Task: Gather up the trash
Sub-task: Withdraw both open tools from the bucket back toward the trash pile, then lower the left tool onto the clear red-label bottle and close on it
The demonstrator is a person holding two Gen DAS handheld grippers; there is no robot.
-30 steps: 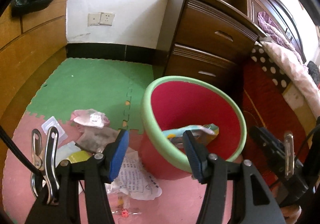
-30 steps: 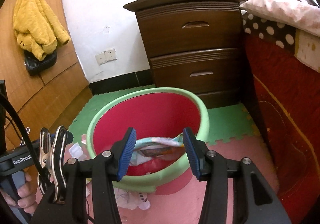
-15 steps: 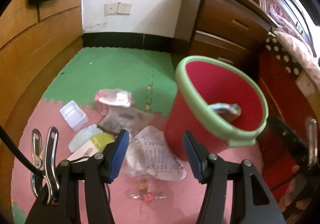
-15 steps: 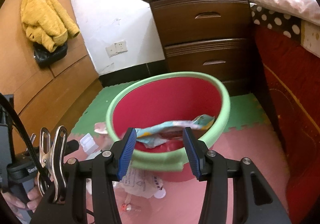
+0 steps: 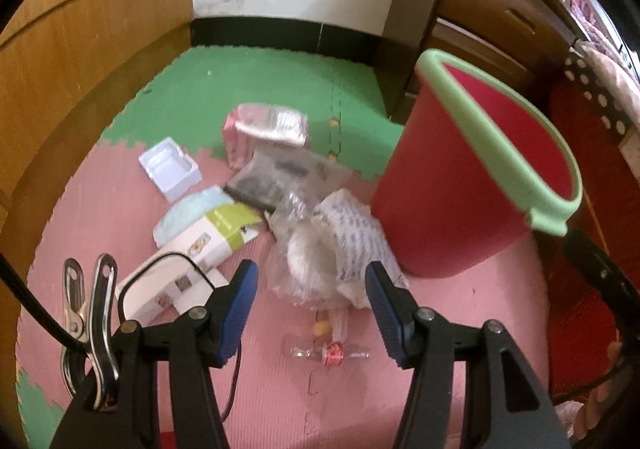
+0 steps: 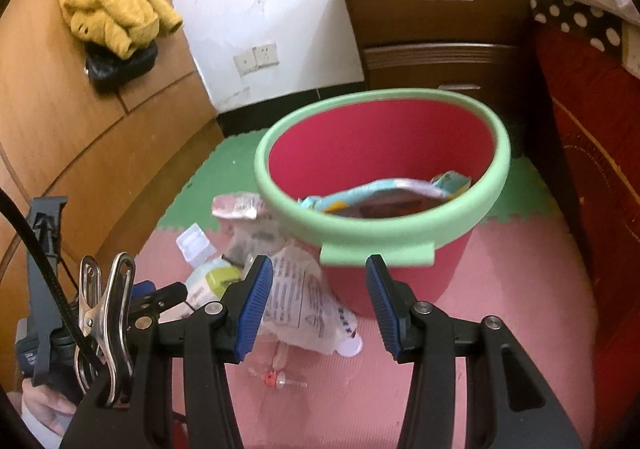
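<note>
Reaching step: left gripper (image 5: 310, 293) and right gripper (image 6: 318, 295) both released, empty, above floor litter beside red bin (image 5: 448, 209); next, drop onto crumpled printed wrapper (image 5: 340, 249), clench.

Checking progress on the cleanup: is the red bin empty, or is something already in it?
Not empty. The right wrist view shows a colourful wrapper lying inside the red bin; more trash remains outside on the floor mat.

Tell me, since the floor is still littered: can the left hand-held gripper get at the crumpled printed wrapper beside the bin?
Probably yes. The left hand-held gripper is open and empty, the printed wrapper lies on top of the pile just ahead, and the red bin stands clear to one side.
</note>
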